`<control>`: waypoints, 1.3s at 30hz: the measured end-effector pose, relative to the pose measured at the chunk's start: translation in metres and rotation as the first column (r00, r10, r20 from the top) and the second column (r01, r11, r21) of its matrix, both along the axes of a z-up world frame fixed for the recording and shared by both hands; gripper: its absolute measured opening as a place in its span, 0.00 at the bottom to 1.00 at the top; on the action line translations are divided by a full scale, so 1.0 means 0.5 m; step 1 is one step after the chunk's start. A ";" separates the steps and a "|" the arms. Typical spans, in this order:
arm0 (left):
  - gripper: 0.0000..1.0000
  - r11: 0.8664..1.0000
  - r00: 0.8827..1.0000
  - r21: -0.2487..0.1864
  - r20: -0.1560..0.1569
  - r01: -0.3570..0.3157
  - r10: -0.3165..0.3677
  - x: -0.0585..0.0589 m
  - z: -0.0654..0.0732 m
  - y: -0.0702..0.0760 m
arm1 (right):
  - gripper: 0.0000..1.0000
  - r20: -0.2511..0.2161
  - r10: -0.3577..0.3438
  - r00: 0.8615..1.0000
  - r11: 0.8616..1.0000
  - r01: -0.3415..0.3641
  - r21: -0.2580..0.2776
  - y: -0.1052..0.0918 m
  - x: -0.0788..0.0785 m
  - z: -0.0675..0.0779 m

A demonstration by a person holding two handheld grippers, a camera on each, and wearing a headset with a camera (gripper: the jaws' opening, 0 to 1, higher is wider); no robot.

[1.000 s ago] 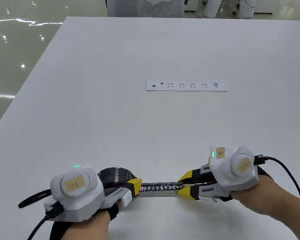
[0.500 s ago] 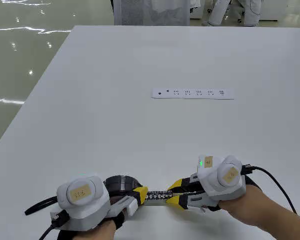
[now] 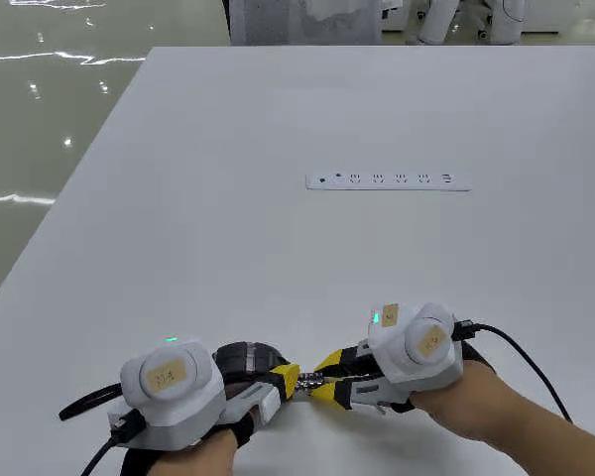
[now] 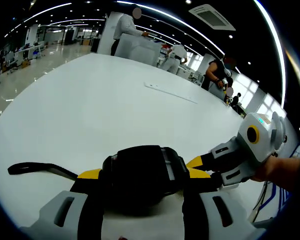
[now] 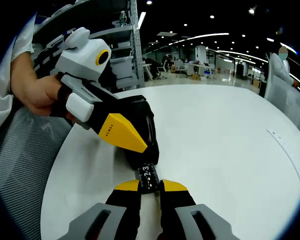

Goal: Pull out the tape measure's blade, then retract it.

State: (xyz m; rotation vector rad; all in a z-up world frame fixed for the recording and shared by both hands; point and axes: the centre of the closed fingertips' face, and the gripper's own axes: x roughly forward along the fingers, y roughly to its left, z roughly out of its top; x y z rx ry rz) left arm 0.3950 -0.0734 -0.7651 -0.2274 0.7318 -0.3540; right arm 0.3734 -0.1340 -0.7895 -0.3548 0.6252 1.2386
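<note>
A black tape measure (image 3: 246, 361) rests on the white table (image 3: 278, 228) near the front edge. My left gripper (image 3: 278, 385) is shut on its case (image 4: 140, 175), yellow tips on both sides of it. A short stretch of blade (image 5: 149, 176) with printed numbers sticks out of the case (image 5: 140, 125). My right gripper (image 5: 150, 187) is shut on the blade's end, its yellow tips (image 3: 322, 375) close to the case. The tape's black wrist strap (image 4: 37, 169) lies on the table to the left.
A white power strip (image 3: 388, 180) lies further back at the table's middle. A black cable (image 3: 521, 352) trails from the right gripper. People stand beyond the far edge of the table (image 4: 125, 30). The table's left edge drops to a shiny floor (image 3: 40, 119).
The right gripper has travelled left toward the case, and the exposed blade has shortened from a long stretch to a stub. The left gripper has kept its hold on the case.
</note>
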 end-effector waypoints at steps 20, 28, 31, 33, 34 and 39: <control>0.59 1.000 1.000 0.005 0.007 0.003 -0.003 0.000 0.000 -0.001 | 0.12 0.000 0.008 1.000 1.000 -0.008 0.003 0.032 0.001 -0.002; 0.61 1.000 1.000 0.009 0.016 0.009 -0.009 0.000 0.002 -0.002 | 0.14 0.008 0.001 1.000 1.000 -0.001 -0.007 0.032 -0.002 -0.002; 0.61 1.000 1.000 -0.003 0.020 0.016 -0.016 -0.002 0.004 -0.001 | 0.20 0.012 -0.010 1.000 1.000 0.010 -0.009 0.030 0.001 -0.003; 0.61 1.000 1.000 -0.011 0.019 0.020 -0.020 -0.003 0.005 -0.001 | 0.22 -0.001 -0.018 1.000 1.000 0.018 -0.010 0.027 -0.002 -0.004; 0.61 1.000 1.000 -0.012 0.018 0.023 -0.022 -0.003 0.005 -0.002 | 0.22 0.004 -0.016 1.000 1.000 0.016 -0.012 0.027 -0.002 -0.004; 0.60 0.999 0.999 0.000 0.023 0.033 -0.033 -0.006 0.009 -0.001 | 0.22 0.003 -0.028 1.000 1.000 0.028 -0.002 0.023 -0.003 0.004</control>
